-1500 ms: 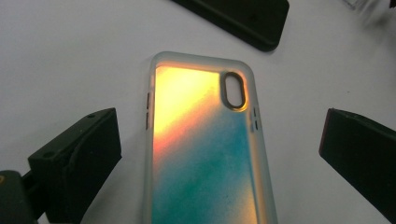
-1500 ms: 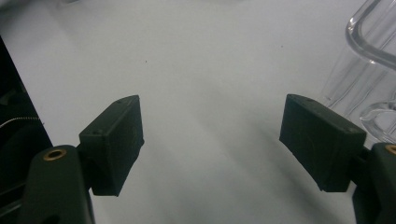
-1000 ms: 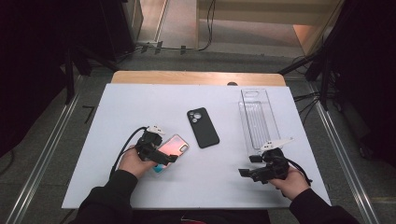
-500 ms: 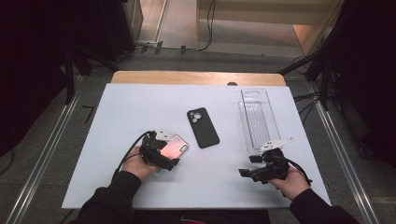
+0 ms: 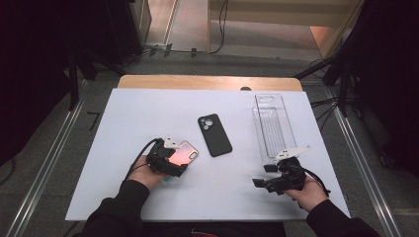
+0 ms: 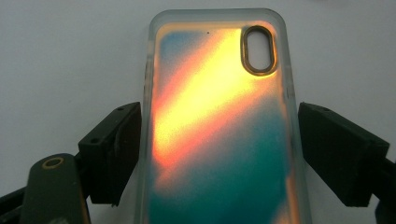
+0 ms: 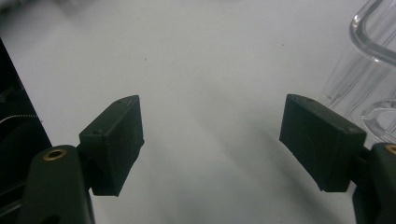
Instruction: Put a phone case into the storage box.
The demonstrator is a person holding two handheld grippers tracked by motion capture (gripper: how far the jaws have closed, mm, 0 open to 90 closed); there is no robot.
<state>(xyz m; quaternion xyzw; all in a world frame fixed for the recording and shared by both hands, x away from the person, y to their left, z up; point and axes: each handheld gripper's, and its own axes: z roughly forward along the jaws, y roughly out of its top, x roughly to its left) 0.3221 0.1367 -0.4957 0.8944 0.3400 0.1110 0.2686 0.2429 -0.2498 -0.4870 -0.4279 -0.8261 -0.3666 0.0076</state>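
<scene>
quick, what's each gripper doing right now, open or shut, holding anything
Left gripper: open, jaws on either side of the iridescent phone case, not clamped on it.
Right gripper: open, nothing between its jaws, beside the clear tray.

the phone case (image 6: 219,135) by the left hand glows orange and yellow, fading to teal, with a clear rim. the other case (image 5: 215,135) is plain black, the tray (image 5: 273,126) is clear, the table (image 5: 148,113) is white.

High view: fixed overhead, facing forward and down across the whole white bench (image 5: 148,113). Left gripper view: close, low over the iridescent phone case (image 6: 219,126), shared with the high view (image 5: 184,152). Right gripper view: close, skimming bench beside the clear tray (image 7: 369,60).
</scene>
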